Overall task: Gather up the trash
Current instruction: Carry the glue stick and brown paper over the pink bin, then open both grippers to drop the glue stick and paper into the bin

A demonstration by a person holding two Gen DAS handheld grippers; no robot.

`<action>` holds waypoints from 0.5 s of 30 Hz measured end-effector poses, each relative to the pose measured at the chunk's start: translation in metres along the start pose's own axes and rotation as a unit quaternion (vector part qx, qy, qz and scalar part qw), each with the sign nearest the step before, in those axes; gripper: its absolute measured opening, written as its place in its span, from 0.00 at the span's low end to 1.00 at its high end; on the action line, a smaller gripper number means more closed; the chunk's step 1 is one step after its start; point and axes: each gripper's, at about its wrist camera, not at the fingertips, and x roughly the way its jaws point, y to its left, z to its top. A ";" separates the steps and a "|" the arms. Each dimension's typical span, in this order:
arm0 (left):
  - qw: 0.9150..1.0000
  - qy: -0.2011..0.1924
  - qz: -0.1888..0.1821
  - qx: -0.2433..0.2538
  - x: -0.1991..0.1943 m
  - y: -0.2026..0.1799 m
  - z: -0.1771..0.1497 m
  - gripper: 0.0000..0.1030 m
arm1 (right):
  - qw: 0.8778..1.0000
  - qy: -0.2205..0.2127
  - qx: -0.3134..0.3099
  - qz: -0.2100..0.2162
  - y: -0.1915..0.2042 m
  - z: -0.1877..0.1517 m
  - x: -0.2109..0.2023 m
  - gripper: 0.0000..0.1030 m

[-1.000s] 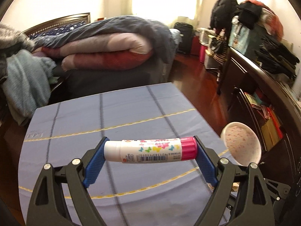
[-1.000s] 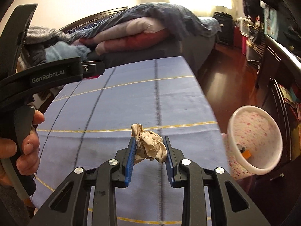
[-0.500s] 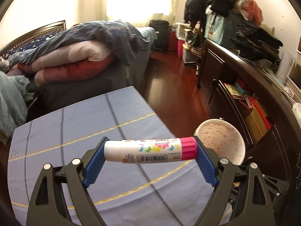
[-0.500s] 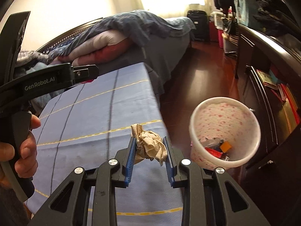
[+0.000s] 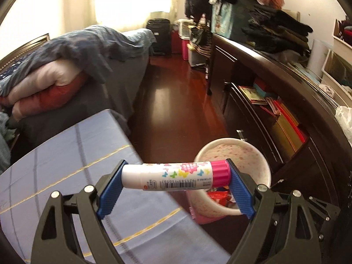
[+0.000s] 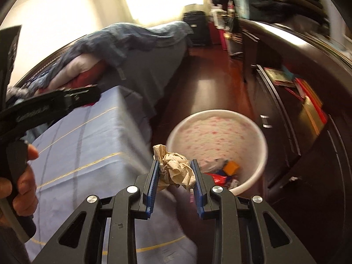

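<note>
My left gripper (image 5: 176, 177) is shut on a white glue stick (image 5: 173, 176) with a pink cap, held crosswise, at the table's right edge, just left of the bin. My right gripper (image 6: 176, 173) is shut on a crumpled tan paper ball (image 6: 176, 170). The white, pink-speckled waste bin (image 5: 248, 154) stands on the floor right of the table; it also shows in the right wrist view (image 6: 217, 136), with colourful wrappers inside. The paper ball hangs by the bin's near-left rim. The left gripper's body (image 6: 48, 107) shows at the left of the right wrist view.
A table with a blue cloth (image 5: 55, 165) with yellow lines lies at left. A bed piled with quilts (image 5: 66, 66) stands behind. A dark cabinet (image 5: 275, 110) runs along the right, holding books and clothes. Red wooden floor (image 5: 171, 101) lies between.
Both grippers swung right, from over the table toward the bin, still holding their items. The bin now sits close ahead in both views, its contents visible.
</note>
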 end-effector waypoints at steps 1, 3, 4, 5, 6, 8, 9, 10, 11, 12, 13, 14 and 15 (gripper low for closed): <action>1.000 0.005 -0.006 0.002 0.009 -0.007 0.003 0.84 | 1.000 0.000 0.007 -0.008 -0.007 0.002 0.003 0.28; 1.000 0.017 -0.026 0.004 0.026 -0.020 0.007 0.84 | 0.999 0.001 0.026 -0.021 -0.024 0.007 0.013 0.28; 0.999 0.022 -0.034 0.003 0.033 -0.025 0.008 0.84 | 0.999 0.005 0.033 -0.025 -0.030 0.009 0.017 0.28; 0.999 0.028 -0.040 0.003 0.040 -0.029 0.010 0.84 | 0.999 0.006 0.042 -0.028 -0.038 0.011 0.023 0.28; 0.998 0.036 -0.053 0.004 0.050 -0.037 0.011 0.84 | 0.998 0.008 0.046 -0.033 -0.045 0.012 0.028 0.28; 0.997 0.048 -0.063 0.006 0.063 -0.045 0.013 0.84 | 0.997 0.012 0.050 -0.049 -0.054 0.015 0.039 0.28; 0.996 0.052 -0.070 0.007 0.071 -0.050 0.014 0.84 | 0.997 0.013 0.050 -0.053 -0.056 0.016 0.043 0.28; 0.996 0.056 -0.076 0.007 0.077 -0.055 0.016 0.84 | 0.997 0.014 0.050 -0.058 -0.059 0.016 0.048 0.28; 0.995 0.060 -0.079 0.007 0.083 -0.058 0.017 0.84 | 0.997 0.014 0.050 -0.062 -0.060 0.017 0.050 0.31; 0.995 0.062 -0.083 0.008 0.088 -0.062 0.019 0.84 | 0.996 0.013 0.050 -0.066 -0.062 0.017 0.053 0.34; 0.994 0.064 -0.085 0.007 0.093 -0.066 0.021 0.85 | 0.996 0.012 0.051 -0.070 -0.064 0.017 0.056 0.35; 0.994 0.065 -0.086 0.006 0.095 -0.067 0.021 0.85 | 0.996 0.009 0.053 -0.075 -0.066 0.018 0.058 0.38; 0.994 0.066 -0.087 0.006 0.100 -0.069 0.024 0.86 | 0.995 0.007 0.057 -0.077 -0.068 0.018 0.060 0.43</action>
